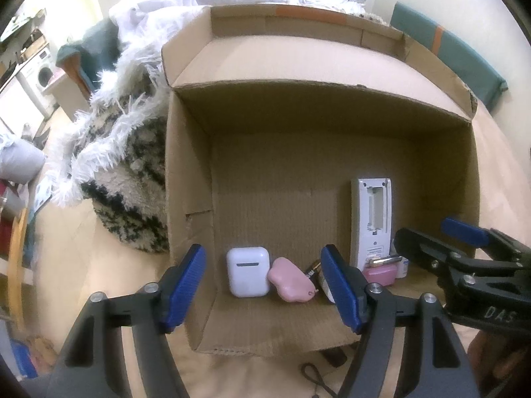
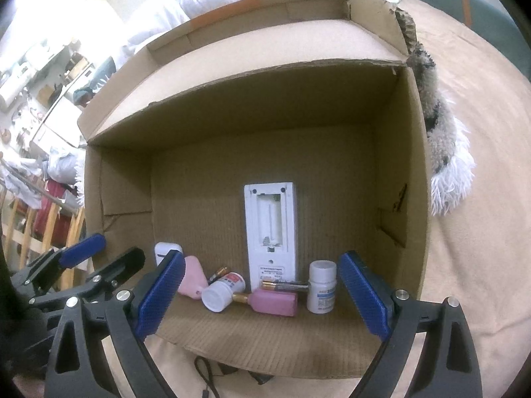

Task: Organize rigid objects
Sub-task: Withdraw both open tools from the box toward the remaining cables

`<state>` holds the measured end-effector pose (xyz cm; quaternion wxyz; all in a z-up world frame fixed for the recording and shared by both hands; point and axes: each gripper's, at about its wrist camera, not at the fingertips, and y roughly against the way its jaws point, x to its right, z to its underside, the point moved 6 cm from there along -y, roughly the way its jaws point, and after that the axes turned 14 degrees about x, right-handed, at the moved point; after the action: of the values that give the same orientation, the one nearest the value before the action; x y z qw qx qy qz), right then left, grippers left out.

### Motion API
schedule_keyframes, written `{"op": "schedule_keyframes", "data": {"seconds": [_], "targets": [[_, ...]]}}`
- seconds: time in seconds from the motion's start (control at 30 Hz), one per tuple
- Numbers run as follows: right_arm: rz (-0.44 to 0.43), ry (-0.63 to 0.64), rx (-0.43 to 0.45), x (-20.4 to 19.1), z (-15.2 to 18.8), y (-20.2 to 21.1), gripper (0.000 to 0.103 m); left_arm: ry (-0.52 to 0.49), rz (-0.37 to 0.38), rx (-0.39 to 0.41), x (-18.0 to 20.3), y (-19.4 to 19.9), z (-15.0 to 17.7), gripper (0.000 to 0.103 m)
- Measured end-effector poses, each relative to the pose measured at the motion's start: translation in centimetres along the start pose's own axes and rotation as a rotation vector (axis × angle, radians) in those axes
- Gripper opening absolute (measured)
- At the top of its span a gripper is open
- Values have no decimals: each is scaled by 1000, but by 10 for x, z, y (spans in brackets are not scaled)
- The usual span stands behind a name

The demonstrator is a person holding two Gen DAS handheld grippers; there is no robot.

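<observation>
Hovering both grippers, left gripper [image 1: 262, 285] and right gripper [image 2: 262, 293], fingers wide and empty, above the box [image 2: 401, 152]; items sit along its near edge, remote [image 2: 270, 232] lengthwise away, nearer our right.

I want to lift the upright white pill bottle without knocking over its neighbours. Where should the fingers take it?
Probably grip the white pill bottle across its round labelled body, just under the cap, coming down from above. It stands upright, the pink case lies close on one side, and the box wall is on the other, so side approaches look cramped.
</observation>
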<state>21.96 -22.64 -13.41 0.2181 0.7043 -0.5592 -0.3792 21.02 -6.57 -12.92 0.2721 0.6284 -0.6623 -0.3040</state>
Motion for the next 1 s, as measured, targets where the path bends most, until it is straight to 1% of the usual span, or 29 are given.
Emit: {"op": "schedule_keyframes", "data": {"seconds": [0.2, 0.3, 0.43, 0.53, 0.67, 0.83, 0.93, 1.0], "targets": [[-1, -14, 20, 5, -1, 10, 100, 7, 12, 20, -5, 12, -2, 69], [-2, -29, 29, 8, 2, 19, 100, 9, 1, 35, -9, 20, -1, 69], [-2, -34, 33, 8, 6, 28, 100, 64, 11, 17, -14, 26, 8, 69], [-3, -36, 42, 7, 10, 38, 100, 73, 16, 5, -14, 32, 16, 69], [2, -43, 42, 9, 21, 48, 100, 74, 8, 7, -18, 41, 26, 69], [-10, -71, 23, 6, 39, 53, 100, 114, -1, -4, -29, 51, 40, 69], [-12, -68, 8, 3, 50, 55, 100, 135, -20, -12, -39, 55, 47, 69], [-21, -80, -5, 2, 58, 57, 100, 147, -46, -17, -46, 58, 53, 69]]}}
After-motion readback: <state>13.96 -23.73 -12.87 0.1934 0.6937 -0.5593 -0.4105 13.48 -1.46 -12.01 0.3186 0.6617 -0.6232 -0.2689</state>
